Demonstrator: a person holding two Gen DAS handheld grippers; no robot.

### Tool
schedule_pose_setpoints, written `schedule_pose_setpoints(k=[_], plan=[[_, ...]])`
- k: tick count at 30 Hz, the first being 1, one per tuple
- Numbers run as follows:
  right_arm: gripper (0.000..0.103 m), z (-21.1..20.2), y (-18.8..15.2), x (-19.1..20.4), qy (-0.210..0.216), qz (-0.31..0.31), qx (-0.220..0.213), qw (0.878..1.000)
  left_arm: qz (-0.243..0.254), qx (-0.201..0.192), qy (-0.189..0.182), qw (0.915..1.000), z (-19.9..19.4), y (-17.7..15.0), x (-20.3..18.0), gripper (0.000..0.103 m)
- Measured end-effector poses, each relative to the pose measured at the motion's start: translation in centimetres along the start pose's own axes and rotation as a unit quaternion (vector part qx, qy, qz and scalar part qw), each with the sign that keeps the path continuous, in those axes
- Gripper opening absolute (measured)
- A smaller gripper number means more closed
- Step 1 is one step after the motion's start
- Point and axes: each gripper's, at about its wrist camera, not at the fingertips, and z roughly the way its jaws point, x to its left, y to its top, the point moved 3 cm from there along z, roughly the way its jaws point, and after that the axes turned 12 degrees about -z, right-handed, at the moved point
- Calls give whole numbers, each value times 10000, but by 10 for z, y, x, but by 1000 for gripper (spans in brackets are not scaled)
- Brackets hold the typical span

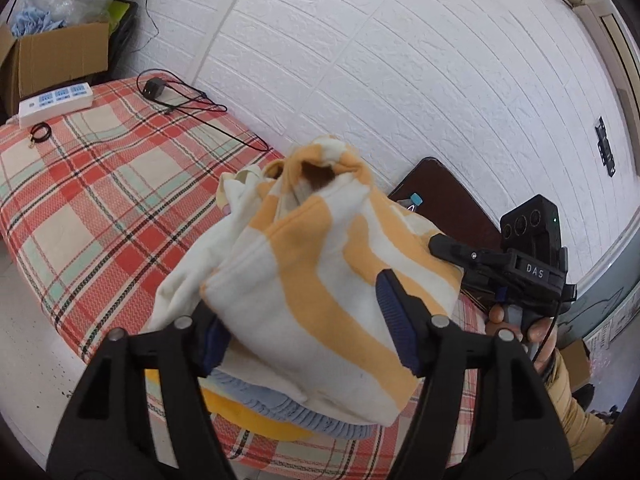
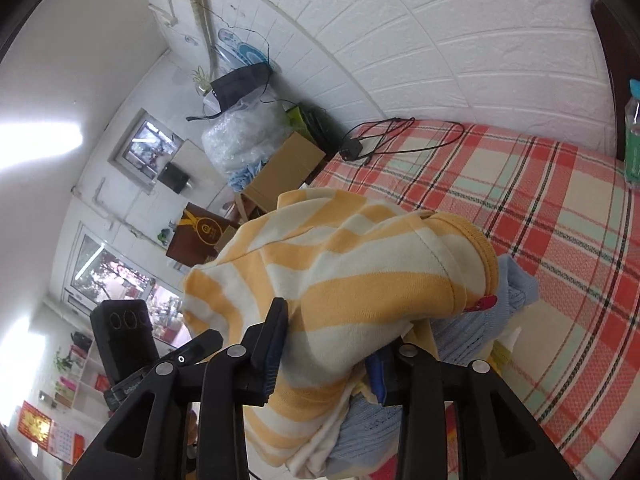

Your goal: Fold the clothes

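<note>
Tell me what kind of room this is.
Likely a lived-in bedroom: a bed with a red plaid cotton sheet, a dark wooden headboard against the white brick-pattern wall, and a brown cardboard box of clutter in the corner.

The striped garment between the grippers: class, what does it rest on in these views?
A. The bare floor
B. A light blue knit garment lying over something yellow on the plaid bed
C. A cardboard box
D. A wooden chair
B: the orange and white striped garment sits on a light blue knit over a yellow item, all on the plaid bedcover.
</note>
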Motion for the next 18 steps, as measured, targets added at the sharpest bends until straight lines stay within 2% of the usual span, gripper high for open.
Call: schedule_pose_setpoints(k=[2, 8, 12, 16, 18], plan=[[45, -3, 0, 3, 28, -70, -1, 10000, 108, -61, 88, 9999, -2, -2, -4, 70], [46, -2, -5, 3, 8, -88, 45, 10000, 216, -237, 283, 9991, -13, -6, -7, 70], [46, -3, -8, 0, 61, -21, 23, 10000, 141, -298, 272, 9991, -22, -9, -5, 70], [48, -10, -12, -2, 78, -42, -40, 10000, 191, -507, 413, 9977, -36, -16, -2, 71], [48, -16, -15, -2, 42, -116, -65, 9999, 217, -678, 513, 9961, -44, -24, -4, 86]])
